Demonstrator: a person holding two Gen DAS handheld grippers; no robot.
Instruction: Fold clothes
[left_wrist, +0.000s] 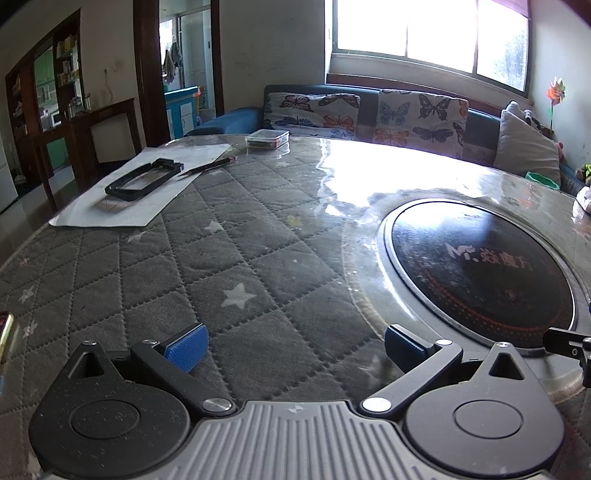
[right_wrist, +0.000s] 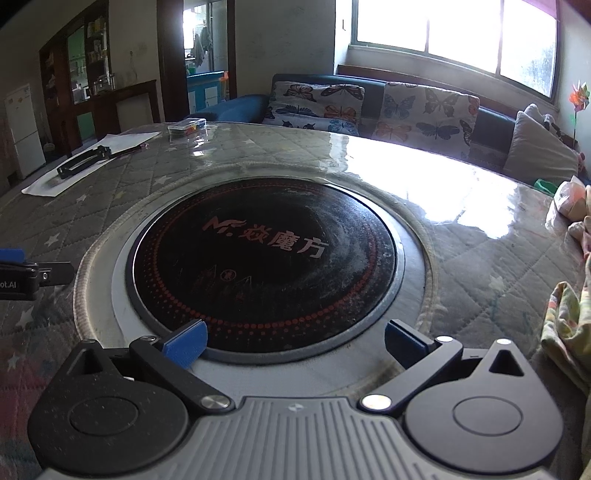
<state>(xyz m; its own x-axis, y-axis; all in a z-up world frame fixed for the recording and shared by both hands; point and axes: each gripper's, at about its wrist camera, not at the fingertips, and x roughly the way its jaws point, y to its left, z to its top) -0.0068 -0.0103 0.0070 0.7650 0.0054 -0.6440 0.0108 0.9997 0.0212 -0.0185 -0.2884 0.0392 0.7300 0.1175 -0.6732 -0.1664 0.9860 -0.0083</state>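
Note:
Light floral clothes (right_wrist: 567, 321) lie bunched at the right edge of the table in the right wrist view, with more pale pieces (right_wrist: 576, 206) further back; only their edges show. My right gripper (right_wrist: 293, 345) is open and empty, low over the near rim of the round black cooktop (right_wrist: 266, 258), with the clothes to its right. My left gripper (left_wrist: 293, 349) is open and empty above the grey quilted table cover (left_wrist: 229, 266), left of the cooktop (left_wrist: 480, 273). The left gripper's side shows at the left edge of the right wrist view (right_wrist: 22, 275).
A white sheet (left_wrist: 122, 199) with a black rectangular frame (left_wrist: 142, 181) and a pen (left_wrist: 207, 167) lies at the far left of the table. A clear plastic box (left_wrist: 267, 138) stands at the far edge. A sofa with butterfly cushions (left_wrist: 369, 114) is beyond the table.

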